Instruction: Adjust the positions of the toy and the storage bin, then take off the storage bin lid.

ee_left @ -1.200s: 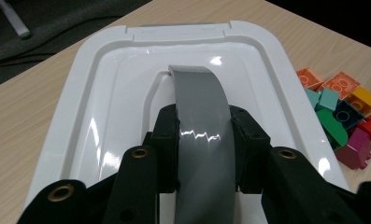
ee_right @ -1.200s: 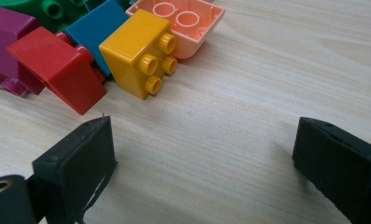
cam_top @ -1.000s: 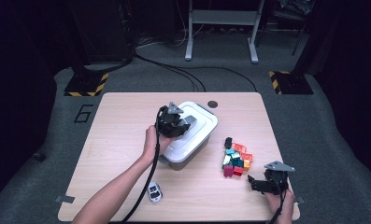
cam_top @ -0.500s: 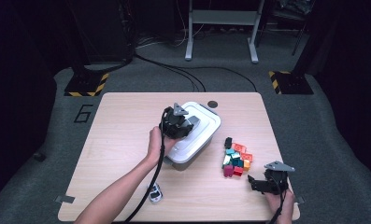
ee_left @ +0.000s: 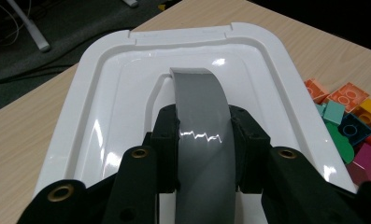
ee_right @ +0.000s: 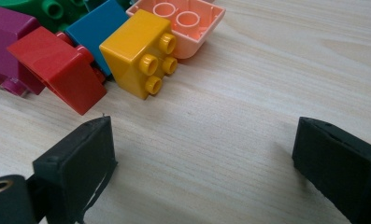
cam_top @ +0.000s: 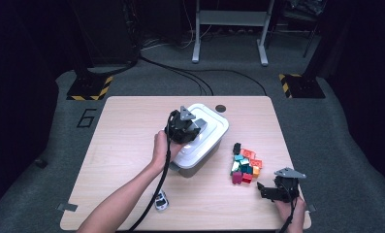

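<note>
High view, table (cam_top: pixel 132 145): light wood top; the white lidded box (cam_top: pixel 207 136) sits just above centre, turned at an angle.
High view, your left gripper (cam_top: pixel 184 127): you hold it down on the box lid, your hand at its 7 o'clock, cable trailing toward the near edge.
High view, brick pile (cam_top: pixel 245 165): loose coloured bricks at 4 o'clock from the box, close to it but apart.
High view, your right gripper (cam_top: pixel 270 190): resting on the table at 5 o'clock from the pile, near it, not touching.
High view, small toy car (cam_top: pixel 161 200): at 6 o'clock from the box, near the front edge.
Left gripper view, grey handle (ee_left: pixel 202 135): an arched grey strap in the recess of the white lid (ee_left: pixel 103 107).
Left gripper view, your grip: both black jaws are pressed against the sides of the strap; you have it clamped.
Left gripper view, bricks: pile visible at 3 o'clock past the lid edge.
Right gripper view, your jaws: spread wide over bare wood, nothing between them.
Right gripper view, yellow brick (ee_right: pixel 139 53): at 11 o'clock, lying on its side, touching a red brick (ee_right: pixel 57 70), a blue brick (ee_right: pixel 96 25) and a peach brick (ee_right: pixel 183 23) that lies upside down.
</note>
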A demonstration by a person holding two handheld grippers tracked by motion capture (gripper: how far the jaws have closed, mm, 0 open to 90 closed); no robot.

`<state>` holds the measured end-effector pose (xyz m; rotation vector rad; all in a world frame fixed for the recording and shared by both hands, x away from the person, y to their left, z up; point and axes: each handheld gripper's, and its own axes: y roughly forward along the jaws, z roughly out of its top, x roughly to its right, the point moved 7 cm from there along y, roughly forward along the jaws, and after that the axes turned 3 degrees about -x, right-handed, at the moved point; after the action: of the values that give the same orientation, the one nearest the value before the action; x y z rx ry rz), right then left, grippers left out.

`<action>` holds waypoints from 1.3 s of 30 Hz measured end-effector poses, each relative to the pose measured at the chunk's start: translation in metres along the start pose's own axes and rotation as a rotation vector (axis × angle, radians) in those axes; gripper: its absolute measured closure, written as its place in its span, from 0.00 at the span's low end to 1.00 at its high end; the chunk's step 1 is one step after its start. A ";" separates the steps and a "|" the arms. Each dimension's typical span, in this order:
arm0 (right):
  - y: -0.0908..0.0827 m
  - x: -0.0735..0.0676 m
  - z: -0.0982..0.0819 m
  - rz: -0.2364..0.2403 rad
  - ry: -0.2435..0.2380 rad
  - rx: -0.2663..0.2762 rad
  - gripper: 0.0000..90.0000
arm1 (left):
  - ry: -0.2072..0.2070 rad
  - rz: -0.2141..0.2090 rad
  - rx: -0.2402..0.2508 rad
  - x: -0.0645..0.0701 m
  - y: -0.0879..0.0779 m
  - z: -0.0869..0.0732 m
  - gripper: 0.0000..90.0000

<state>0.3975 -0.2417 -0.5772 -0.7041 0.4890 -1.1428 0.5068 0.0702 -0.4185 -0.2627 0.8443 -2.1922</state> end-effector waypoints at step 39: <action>0.000 0.000 0.000 -0.006 0.005 0.006 0.05 | -0.083 0.117 0.096 -0.078 -0.075 0.000 0.74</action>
<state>0.3980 -0.2413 -0.5771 -0.6981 0.4874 -1.1518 0.5171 0.1638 -0.3639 -0.2491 0.6895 -2.0907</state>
